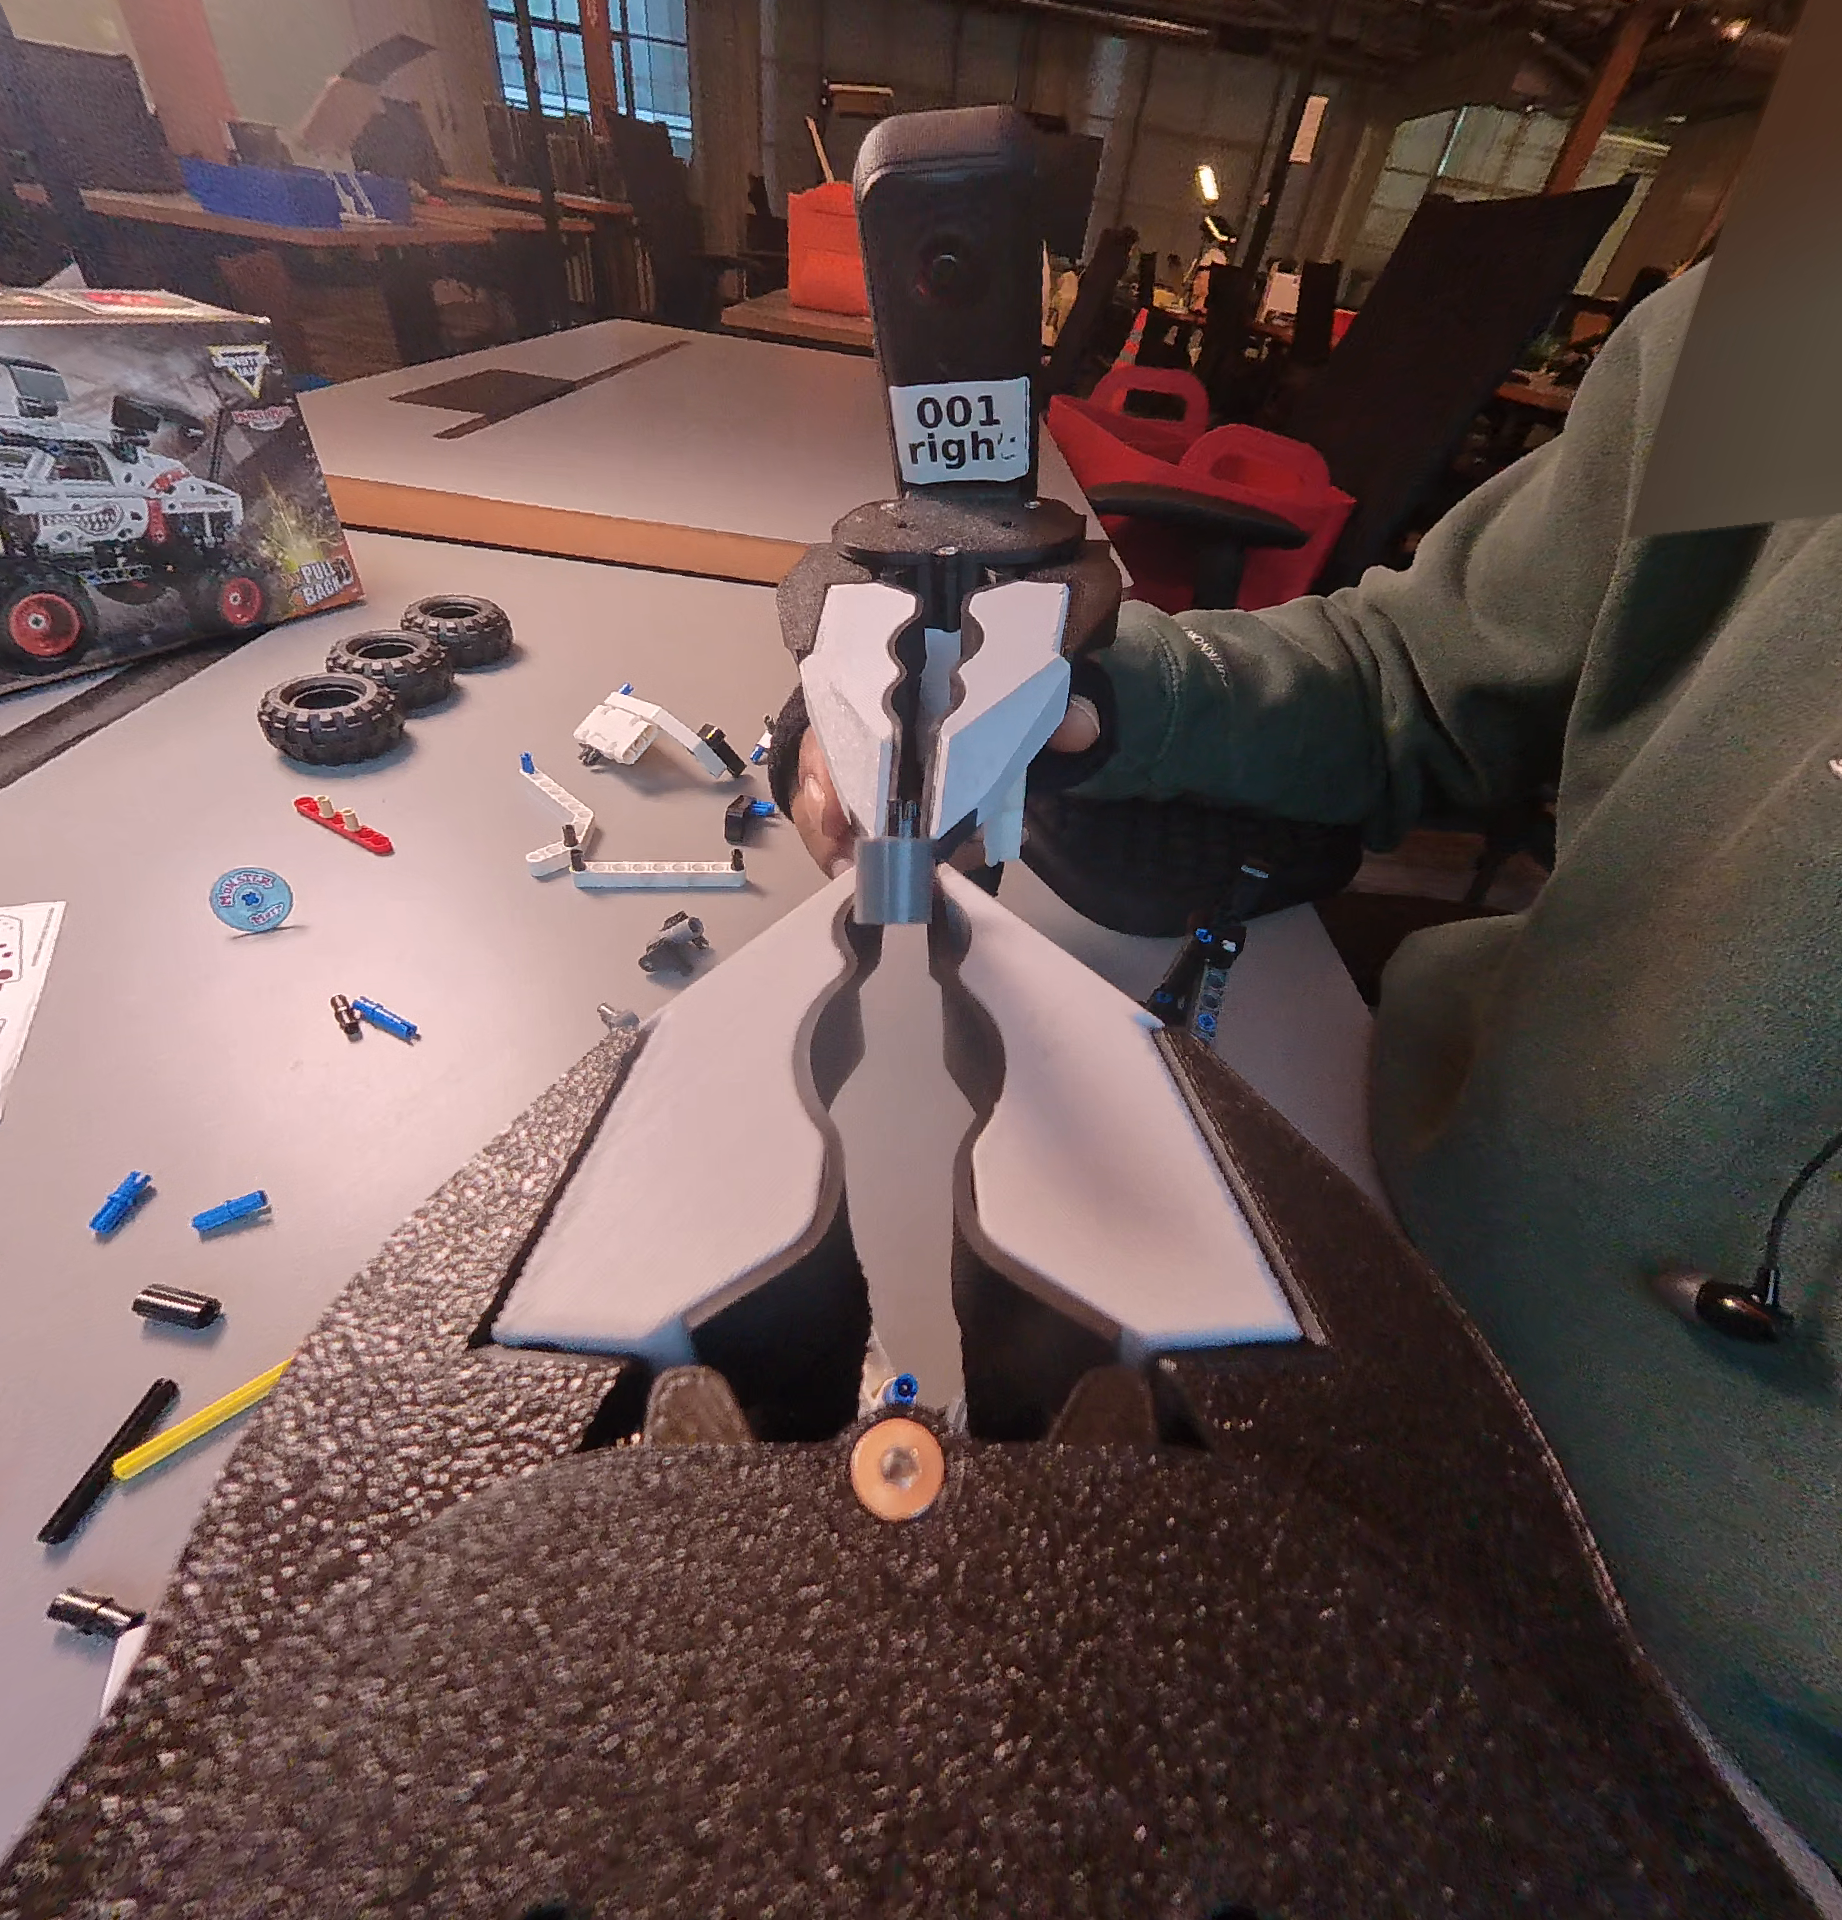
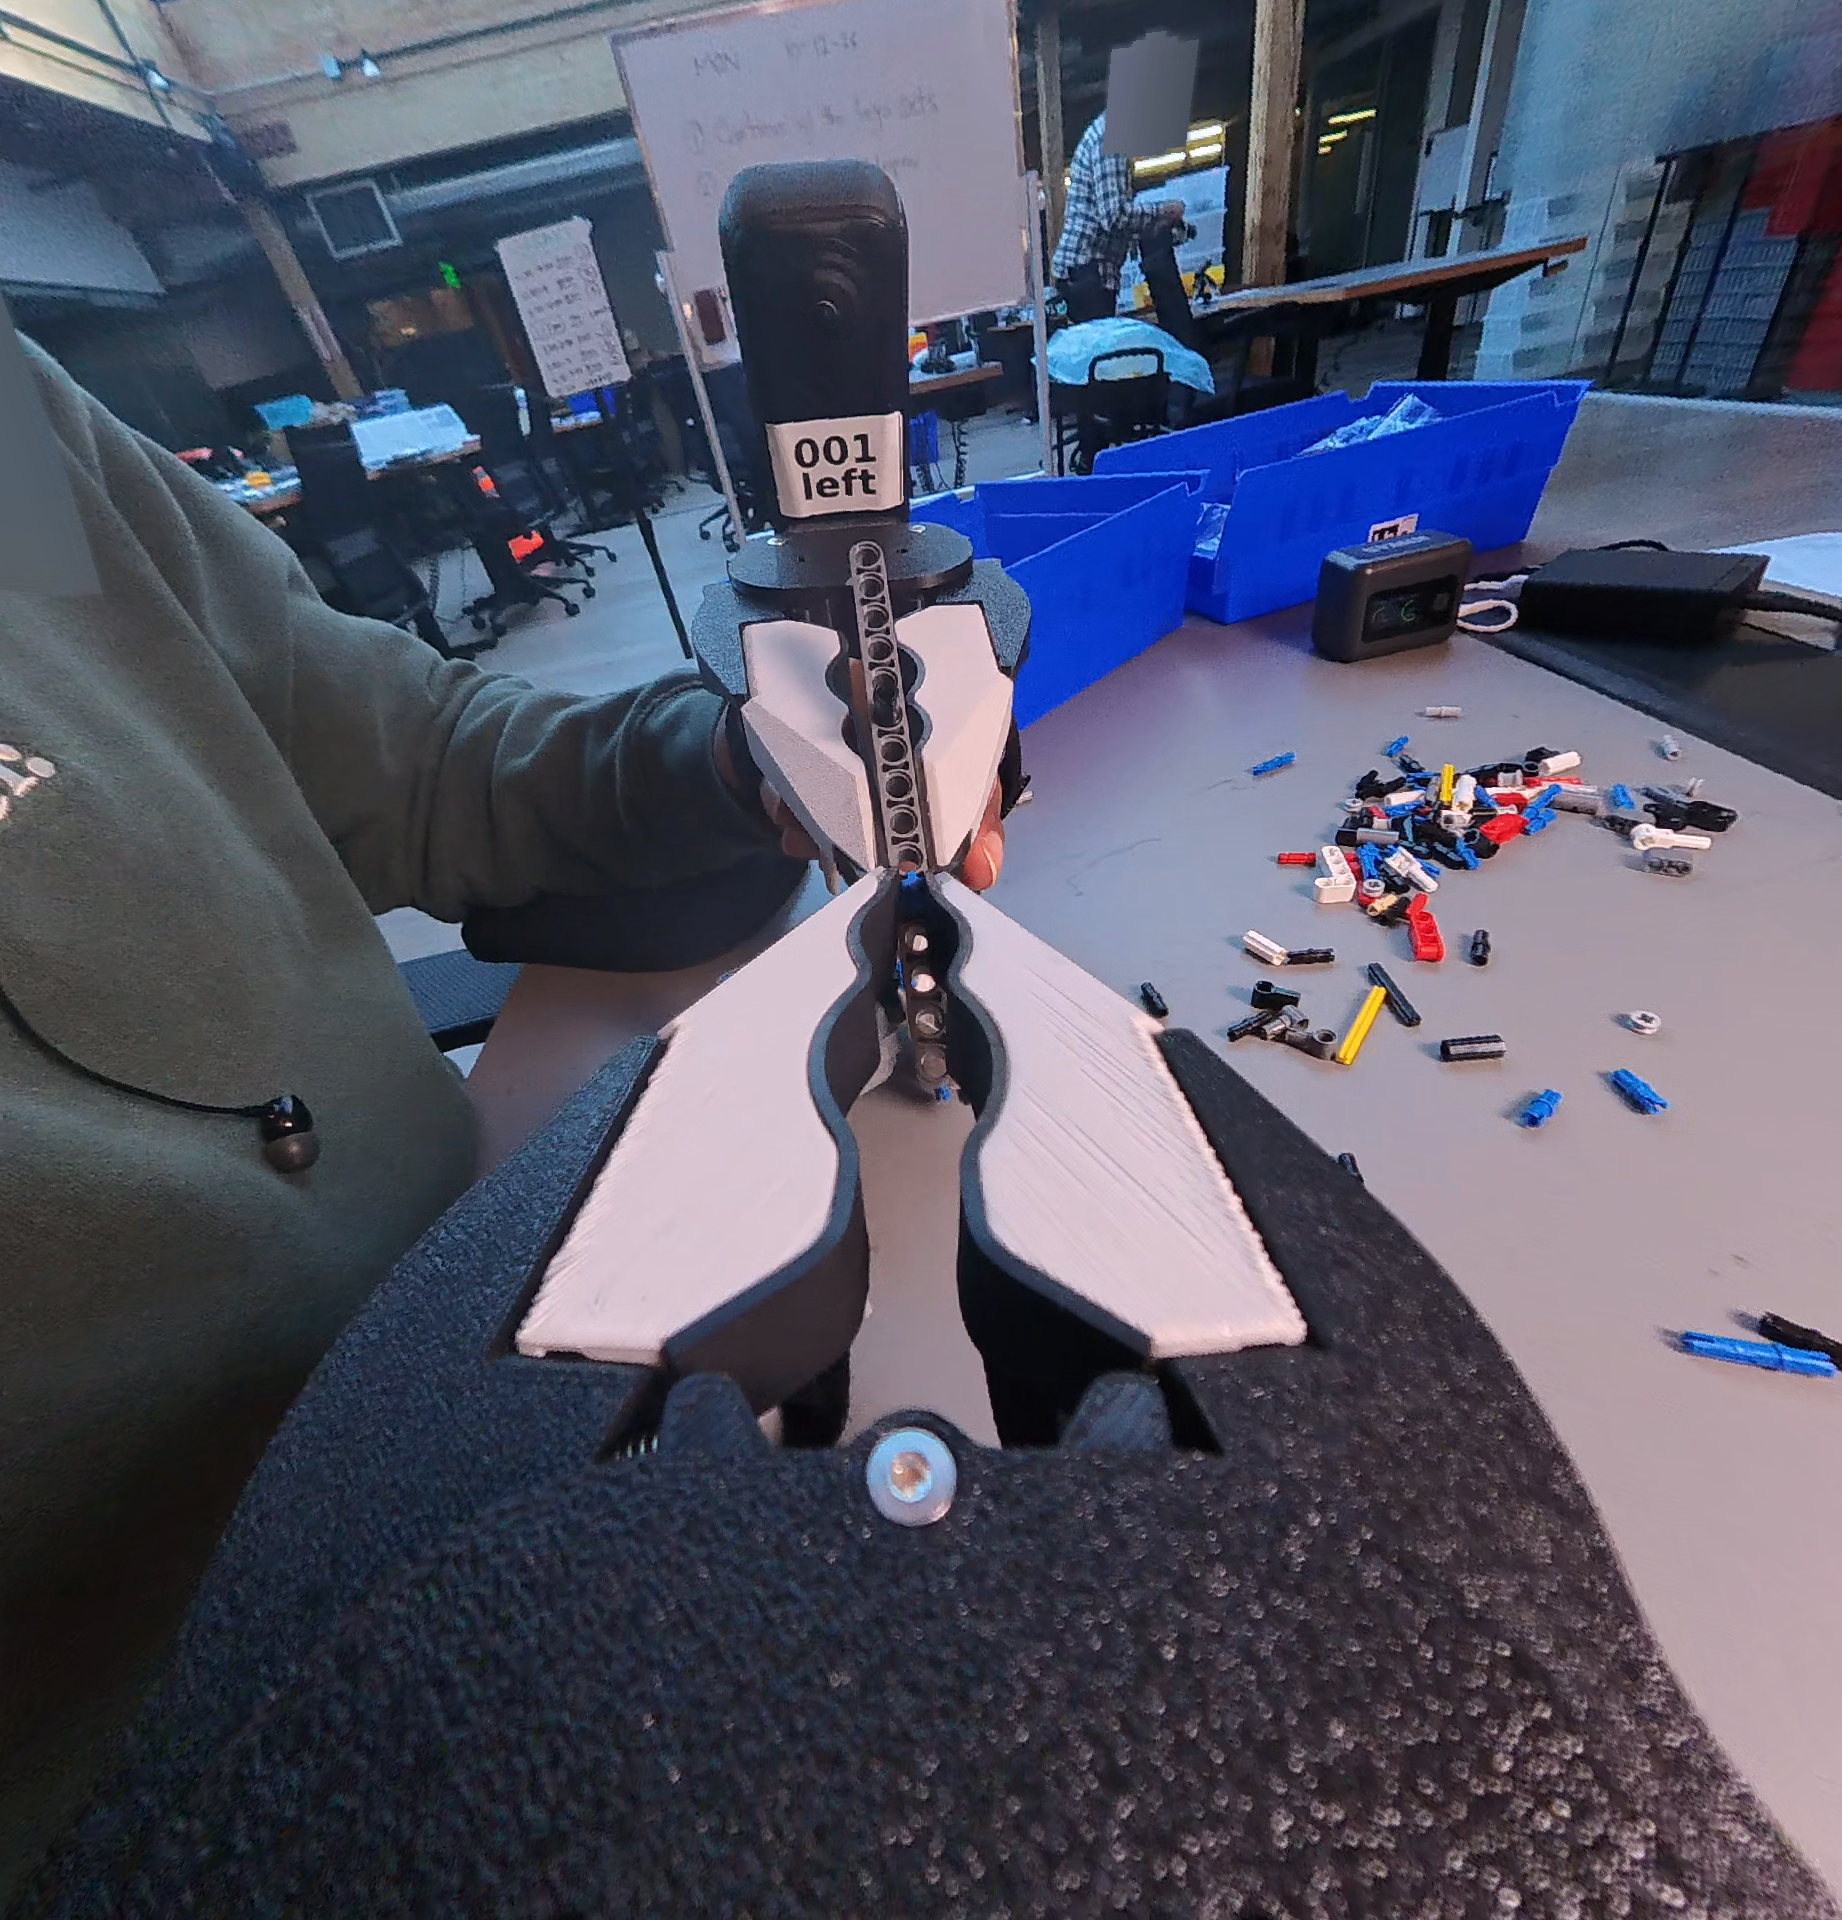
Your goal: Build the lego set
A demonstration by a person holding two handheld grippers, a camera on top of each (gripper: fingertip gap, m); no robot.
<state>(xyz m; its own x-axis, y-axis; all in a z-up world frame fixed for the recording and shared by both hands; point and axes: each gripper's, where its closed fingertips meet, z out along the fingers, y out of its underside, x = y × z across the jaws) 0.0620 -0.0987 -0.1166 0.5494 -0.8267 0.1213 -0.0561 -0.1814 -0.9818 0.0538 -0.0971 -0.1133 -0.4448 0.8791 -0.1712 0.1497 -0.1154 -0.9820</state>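
Right wrist view: the left gripper (image 2: 904, 864) pinches a long grey holed beam (image 2: 886, 707) upright, tip to tip with the right gripper (image 2: 901, 883), clamped on a black assembly (image 2: 922, 997) (partly hidden) over the table's near edge, seemingly for joining.

Workshop hall: paned window (image 1: 584, 62) upper centre; whiteboard (image 2: 823, 145) top centre; timber post (image 2: 1272, 187) upper right; office chairs (image 2: 522, 540) centre left; desks (image 1: 304, 223) upper left.
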